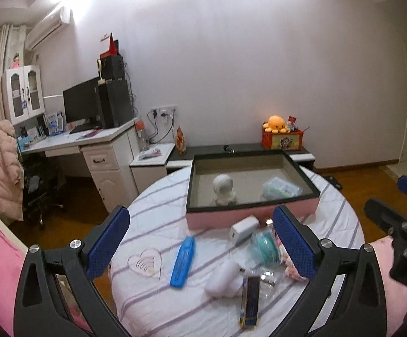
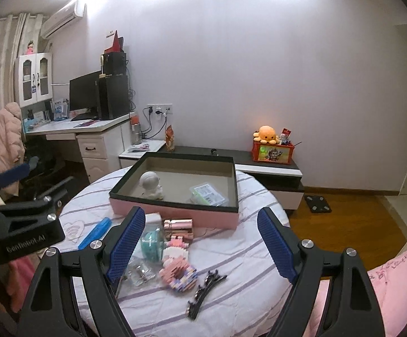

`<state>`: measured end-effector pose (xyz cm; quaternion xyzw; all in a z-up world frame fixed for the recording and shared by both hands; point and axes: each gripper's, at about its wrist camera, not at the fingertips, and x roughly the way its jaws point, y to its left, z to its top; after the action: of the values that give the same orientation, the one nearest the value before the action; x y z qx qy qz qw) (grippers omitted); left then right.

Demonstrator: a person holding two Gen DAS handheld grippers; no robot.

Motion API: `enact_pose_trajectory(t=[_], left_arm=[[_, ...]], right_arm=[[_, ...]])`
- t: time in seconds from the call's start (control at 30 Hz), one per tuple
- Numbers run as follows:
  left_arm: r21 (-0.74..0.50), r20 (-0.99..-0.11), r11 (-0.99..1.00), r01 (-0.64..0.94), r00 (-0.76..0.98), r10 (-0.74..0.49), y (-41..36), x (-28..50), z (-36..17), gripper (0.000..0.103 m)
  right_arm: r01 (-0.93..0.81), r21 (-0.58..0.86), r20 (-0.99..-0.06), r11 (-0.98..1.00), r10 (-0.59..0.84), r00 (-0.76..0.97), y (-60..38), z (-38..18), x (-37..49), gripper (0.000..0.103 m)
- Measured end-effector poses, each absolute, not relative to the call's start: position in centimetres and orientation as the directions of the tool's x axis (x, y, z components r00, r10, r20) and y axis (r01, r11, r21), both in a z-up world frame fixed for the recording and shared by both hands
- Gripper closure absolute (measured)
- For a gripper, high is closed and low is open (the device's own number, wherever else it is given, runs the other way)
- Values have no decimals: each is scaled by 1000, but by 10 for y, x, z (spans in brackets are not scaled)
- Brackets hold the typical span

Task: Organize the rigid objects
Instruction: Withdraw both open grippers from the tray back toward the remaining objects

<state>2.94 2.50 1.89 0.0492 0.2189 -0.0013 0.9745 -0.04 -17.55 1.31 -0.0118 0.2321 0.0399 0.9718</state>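
both tongs hang spread and empty: left gripper (image 1: 200, 241) and right gripper (image 2: 200, 244). by my reading the sorting is barely begun. nearest, at six o'clock on the round table (image 2: 231, 303), lie two black hair clips (image 2: 203, 289), one pink block toy (image 2: 178, 273) and one dark slim box (image 1: 249, 300). further on: one blue case (image 1: 183, 262), one teal reel (image 2: 150, 243), one white charger (image 1: 242, 229), one rose-gold tube (image 2: 178, 224). at twelve o'clock the pink box (image 2: 175, 214) holds just two things: one white figurine (image 2: 152, 185) and one clear packet (image 2: 209, 195).
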Motion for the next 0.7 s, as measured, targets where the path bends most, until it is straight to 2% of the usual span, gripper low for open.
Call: enact_pose_trajectory(t=[0.3, 0.5, 0.7], left_arm=[[93, -418, 996, 10, 908, 30, 32, 23, 20, 0], [94, -453, 996, 9, 891, 35, 36, 29, 12, 0], [96, -525, 995, 10, 850, 42, 39, 38, -9, 0]], right_arm=[[-70, -18, -442, 997, 55, 895, -173, 14, -8, 19], [-62, -16, -453, 998, 48, 890, -173, 13, -7, 19], [-50, -17, -512, 999, 34, 858, -173, 0, 1, 19]])
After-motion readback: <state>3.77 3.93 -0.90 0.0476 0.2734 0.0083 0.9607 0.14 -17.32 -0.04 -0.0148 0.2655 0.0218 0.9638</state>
